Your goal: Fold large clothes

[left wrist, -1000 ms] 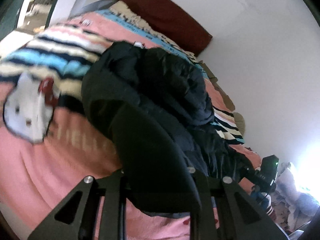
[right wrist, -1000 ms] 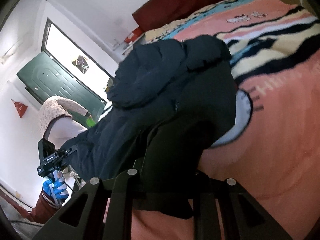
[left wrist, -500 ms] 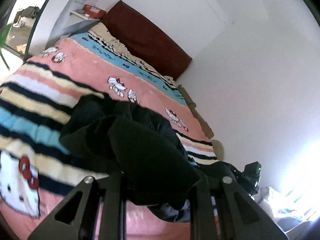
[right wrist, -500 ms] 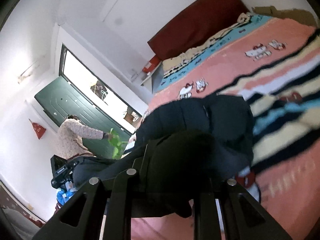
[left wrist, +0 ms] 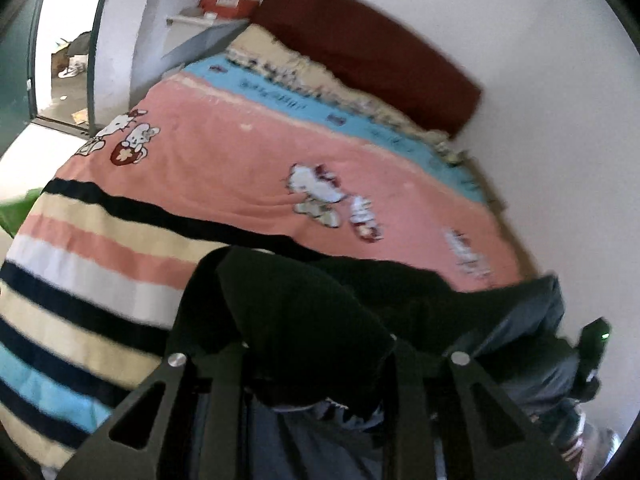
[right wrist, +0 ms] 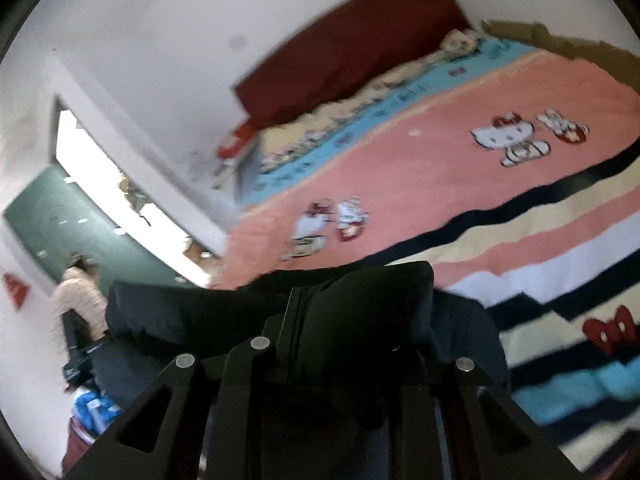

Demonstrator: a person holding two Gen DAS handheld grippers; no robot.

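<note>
A dark navy padded jacket (left wrist: pixel 320 312) is held up above the bed between both grippers. My left gripper (left wrist: pixel 316 364) is shut on one bunched edge of the jacket, which hides the fingertips. My right gripper (right wrist: pixel 340 356) is shut on the other edge of the jacket (right wrist: pixel 360 304), fabric draped over its fingers. The jacket hangs stretched toward the right gripper (left wrist: pixel 592 348), seen at the right of the left wrist view. The left gripper (right wrist: pixel 80 360) shows at the lower left of the right wrist view.
A bed with a pink, striped cartoon-cat blanket (left wrist: pixel 248 168) lies below and ahead. A dark red headboard (left wrist: pixel 372 48) stands against the white wall. A green door (right wrist: pixel 48 232) and a person in a light top (right wrist: pixel 78 296) are at the left.
Both grippers have lifted the jacket off the blanket and raised it. More of the bed's far end and headboard now shows in both views.
</note>
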